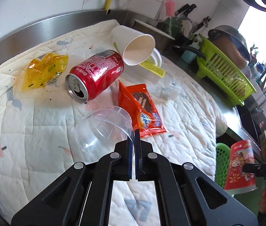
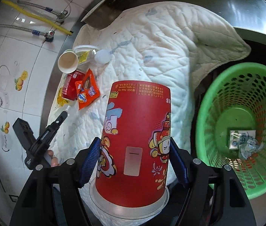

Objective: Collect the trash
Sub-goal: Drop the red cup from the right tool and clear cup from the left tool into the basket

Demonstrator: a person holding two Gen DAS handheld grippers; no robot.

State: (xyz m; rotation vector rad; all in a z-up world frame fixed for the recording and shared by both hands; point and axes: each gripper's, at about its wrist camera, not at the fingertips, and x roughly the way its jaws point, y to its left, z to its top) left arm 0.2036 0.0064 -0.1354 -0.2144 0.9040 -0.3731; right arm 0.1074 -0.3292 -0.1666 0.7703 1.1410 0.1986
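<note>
The right hand-held gripper [image 2: 134,160] clamps a red cup [image 2: 135,143] past the bench edge, beside a green basket [image 2: 225,101]; the left hand-held gripper [image 1: 134,141] pinches a clear lid [image 1: 102,130] on the quilt [image 1: 39,131]

can [image 1: 95,74]: glossy metal | quilt [image 1: 29,131]: matt cloth | basket [image 2: 217,98]: plastic

My left gripper [image 1: 134,141] sits low and level, jaws pinched nearly together on the thin rim of a clear dome lid [image 1: 102,128]. In the right wrist view it [image 2: 65,113] reaches in from the left, a bit of hand [image 2: 53,159] on its handle. My right gripper [image 2: 134,160] has its jaws spread wide, blue pads [image 2: 90,160] pressed on both sides of a red cup [image 2: 136,141], held mouth toward the camera.
</note>
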